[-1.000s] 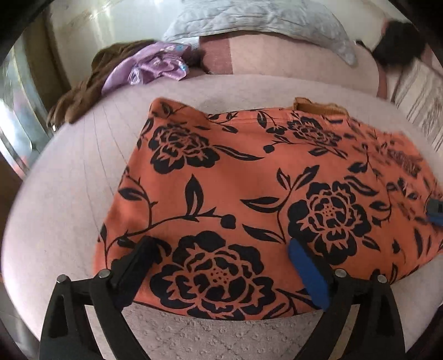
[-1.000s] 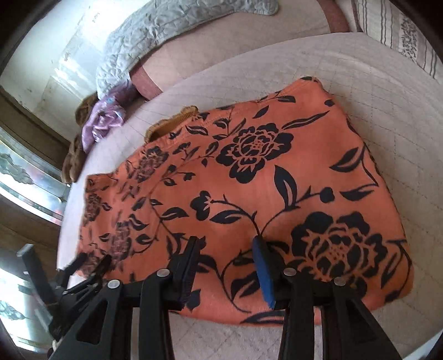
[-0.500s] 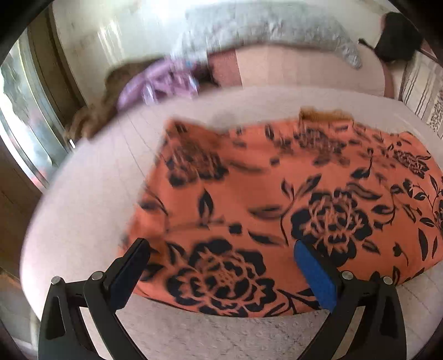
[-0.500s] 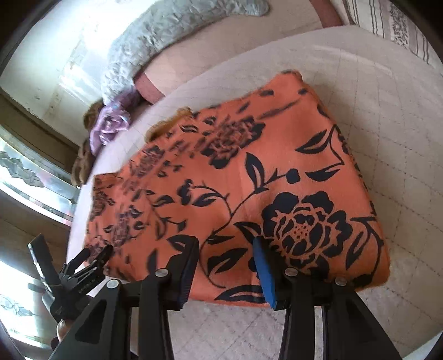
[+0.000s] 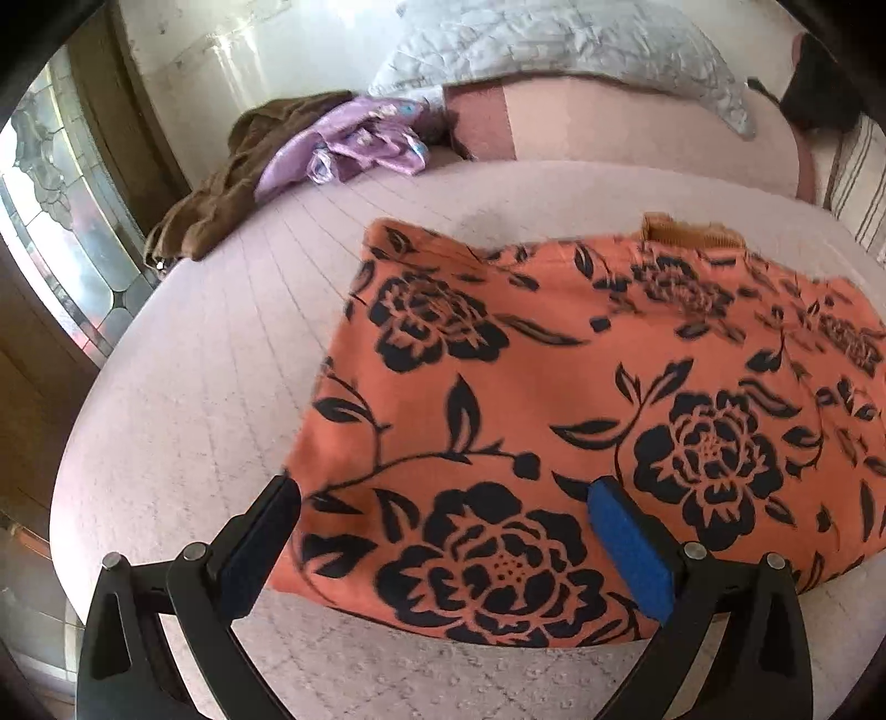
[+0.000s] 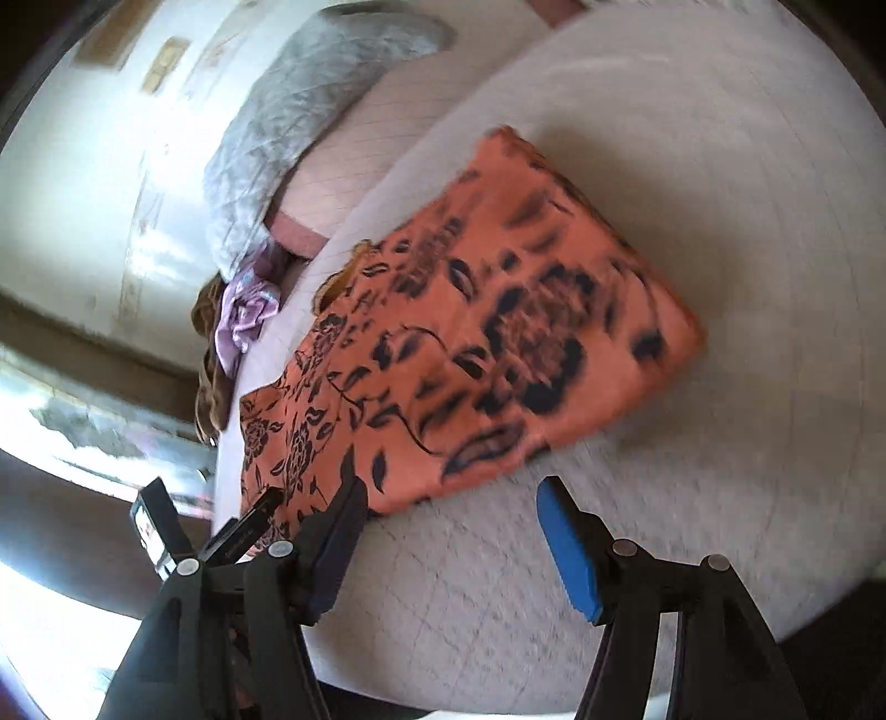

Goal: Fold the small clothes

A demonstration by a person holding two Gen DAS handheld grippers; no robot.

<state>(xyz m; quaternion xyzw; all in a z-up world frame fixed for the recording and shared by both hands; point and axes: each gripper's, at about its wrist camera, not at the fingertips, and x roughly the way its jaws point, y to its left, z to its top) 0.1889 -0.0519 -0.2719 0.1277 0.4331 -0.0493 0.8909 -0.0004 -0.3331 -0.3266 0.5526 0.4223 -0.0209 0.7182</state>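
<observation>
An orange garment [image 5: 554,399] with black flowers lies folded flat on the pale quilted bed [image 5: 183,421]. My left gripper [image 5: 443,490] is open, its fingers wide apart over the garment's near left corner and pressing nothing. In the right wrist view the same garment [image 6: 498,332] is blurred. My right gripper [image 6: 449,484] stands at the garment's near edge with its jaws opening. Only bedcover and that edge show between its pads. The left gripper [image 6: 243,526] shows at that view's lower left, by the garment's other end.
A purple garment [image 5: 354,144] and a brown one [image 5: 221,199] lie heaped at the bed's far left edge. A grey quilted pillow [image 5: 554,44] rests behind. A window [image 5: 61,232] is on the left, and striped fabric [image 5: 853,166] at the far right.
The right gripper has drawn back off the garment's near edge, rolled, and spread its jaws wider. The left gripper stays open over the near corner, and its view has tilted a little.
</observation>
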